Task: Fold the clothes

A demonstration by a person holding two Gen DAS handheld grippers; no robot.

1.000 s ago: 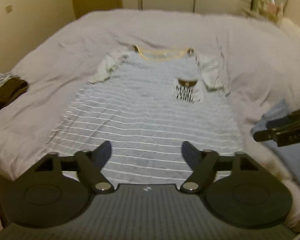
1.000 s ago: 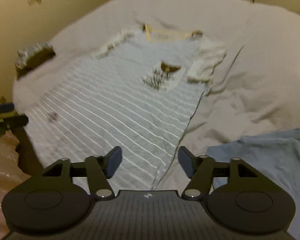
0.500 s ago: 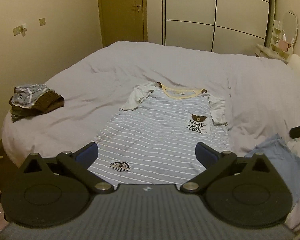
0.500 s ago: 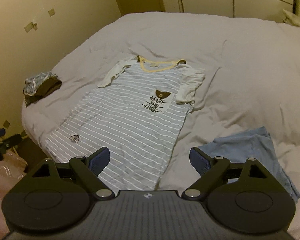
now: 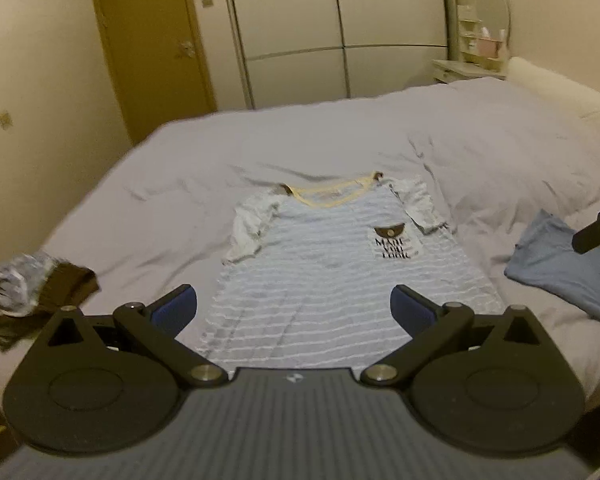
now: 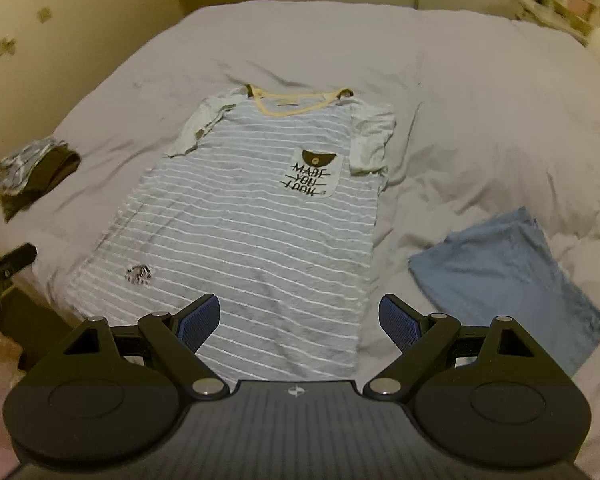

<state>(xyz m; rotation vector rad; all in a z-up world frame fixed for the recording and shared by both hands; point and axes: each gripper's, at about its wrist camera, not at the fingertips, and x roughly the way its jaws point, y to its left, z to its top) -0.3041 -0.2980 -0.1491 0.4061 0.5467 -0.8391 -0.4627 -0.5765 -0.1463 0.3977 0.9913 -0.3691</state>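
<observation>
A light blue striped T-shirt [image 5: 340,264] [image 6: 256,216] lies flat and face up on the bed, yellow collar far, hem toward me. It has pale sleeves and a chest pocket [image 6: 314,174] with black lettering. My left gripper [image 5: 294,310] hovers open above the hem end, nothing between its blue pads. My right gripper [image 6: 300,320] is open too, held over the shirt's lower right hem, holding nothing.
The bed's grey cover [image 6: 480,100] is wrinkled. A folded blue cloth [image 6: 504,276] [image 5: 560,256] lies right of the shirt. A small pile of dark and patterned clothes [image 6: 32,172] [image 5: 28,284] sits at the left edge. A door and wardrobe [image 5: 340,32] stand behind.
Both grippers have pulled back and up from the shirt's hem and their jaws have spread wider. The shirt now lies flat, farther off in both views.
</observation>
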